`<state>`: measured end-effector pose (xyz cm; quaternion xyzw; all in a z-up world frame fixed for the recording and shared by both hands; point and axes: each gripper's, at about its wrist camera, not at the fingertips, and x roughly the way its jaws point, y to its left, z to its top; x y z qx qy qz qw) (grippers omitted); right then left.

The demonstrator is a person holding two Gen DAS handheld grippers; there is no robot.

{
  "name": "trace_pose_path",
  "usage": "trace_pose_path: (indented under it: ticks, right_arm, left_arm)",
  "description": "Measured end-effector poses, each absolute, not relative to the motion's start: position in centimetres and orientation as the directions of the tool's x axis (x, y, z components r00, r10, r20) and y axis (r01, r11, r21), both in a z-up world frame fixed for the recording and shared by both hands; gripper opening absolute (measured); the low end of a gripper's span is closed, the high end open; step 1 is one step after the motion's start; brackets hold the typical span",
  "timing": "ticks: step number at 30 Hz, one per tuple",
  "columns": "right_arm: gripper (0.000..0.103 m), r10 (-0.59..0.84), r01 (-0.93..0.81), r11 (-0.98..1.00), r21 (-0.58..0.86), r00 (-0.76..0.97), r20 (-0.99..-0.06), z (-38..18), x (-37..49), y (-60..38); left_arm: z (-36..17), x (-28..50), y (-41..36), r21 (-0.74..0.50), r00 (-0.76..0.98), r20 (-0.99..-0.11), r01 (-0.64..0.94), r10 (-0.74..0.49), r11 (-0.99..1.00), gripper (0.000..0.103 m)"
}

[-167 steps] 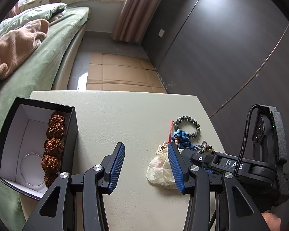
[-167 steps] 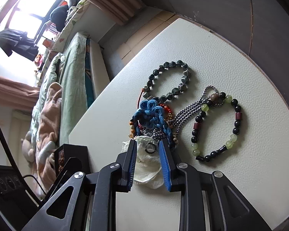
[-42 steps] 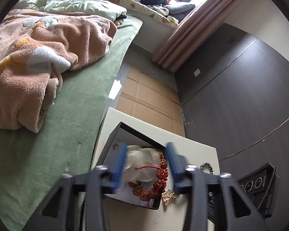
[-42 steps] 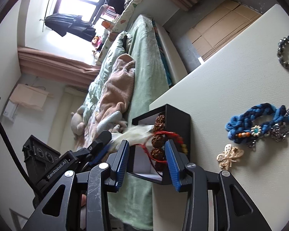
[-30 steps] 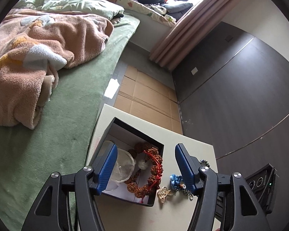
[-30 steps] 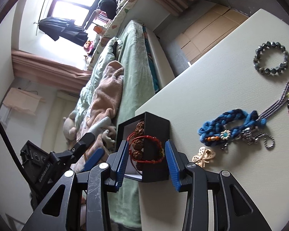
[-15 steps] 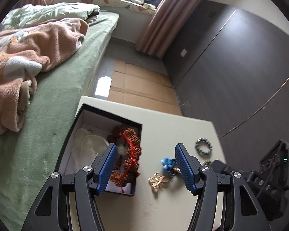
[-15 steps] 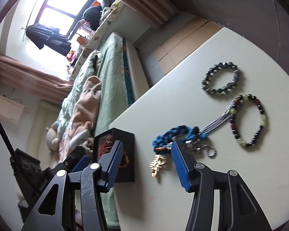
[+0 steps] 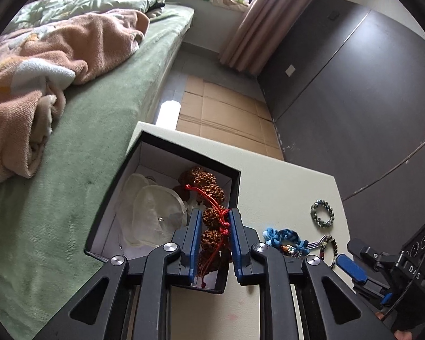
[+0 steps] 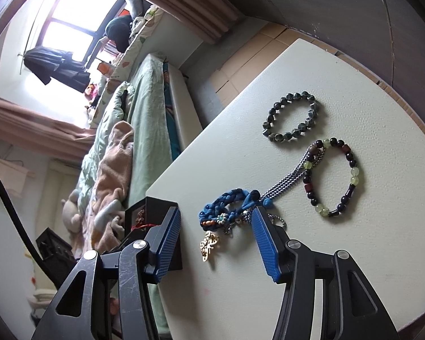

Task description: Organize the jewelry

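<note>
A black box [image 9: 155, 167] with a white inside stands at the table's left edge. It holds a brown rudraksha bead string [image 9: 209, 189], a clear plastic pouch [image 9: 153, 209] and a red cord [image 9: 218, 211]. My left gripper [image 9: 212, 235] is over the box's near right corner, its jaws narrowed on the red cord and bead string. My right gripper [image 10: 215, 238] is open and empty, low over a blue braided bracelet [image 10: 229, 201] and a gold butterfly brooch [image 10: 209, 243]. The box also shows in the right wrist view [image 10: 155, 206].
On the white table [image 10: 240, 130] lie a dark green bead bracelet [image 10: 291, 119], a black-and-green bead bracelet [image 10: 337, 178] and a steel chain [image 10: 291, 181]. A bed with blankets [image 9: 56, 56] runs along the table's left. A dark wall [image 9: 354, 90] stands to the right.
My left gripper has narrowed from wide open and now sits on the red cord and bead string at the box. My right gripper has dropped closer to the blue bracelet and brooch.
</note>
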<state>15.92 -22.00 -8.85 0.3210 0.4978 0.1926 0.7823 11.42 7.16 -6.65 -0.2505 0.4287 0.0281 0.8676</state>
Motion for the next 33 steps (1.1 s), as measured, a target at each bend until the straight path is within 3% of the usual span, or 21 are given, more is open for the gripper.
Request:
trace_pose_path:
  ticks: [9,16,23,25,27,29,33]
  right_arm:
    - [0.053,0.612,0.029,0.726,0.687,0.428,-0.665,-9.1,16.2,-21.9]
    - [0.053,0.606,0.026,0.738,0.674,0.413,-0.680,-9.5,16.3,-21.2]
    - [0.053,0.602,0.020,0.749,0.663,0.399,-0.692,-9.7,16.4,-20.9]
    - [0.053,0.600,0.019,0.750,0.661,0.400,-0.692,-9.7,16.4,-20.9]
    - [0.053,0.598,0.022,0.750,0.661,0.403,-0.692,-9.7,16.4,-21.0]
    - [0.053,0.594,0.027,0.750,0.660,0.410,-0.692,-9.6,16.4,-21.3]
    - [0.053,0.588,0.034,0.751,0.660,0.421,-0.690,-9.5,16.4,-22.1]
  left_arm:
    - [-7.0,11.7,8.2,-0.438,0.612,-0.768,-0.284,-0.191,0.853,0.020]
    - [-7.9,11.2,11.3,-0.366,0.560,-0.825,-0.430,-0.075,0.825,0.020]
    - [-7.4,11.0,12.0,-0.411,0.569,-0.814,-0.423,-0.117,0.808,0.022]
    - [-6.8,10.8,11.7,-0.440,0.596,-0.792,-0.400,-0.136,0.804,0.027]
    - [-5.9,10.6,11.3,-0.463,0.631,-0.762,-0.376,-0.144,0.803,0.053]
    - [-5.1,10.3,10.8,-0.465,0.659,-0.741,-0.365,-0.129,0.806,0.064]
    - [-3.9,10.1,9.4,-0.452,0.694,-0.710,-0.320,-0.119,0.833,0.064]
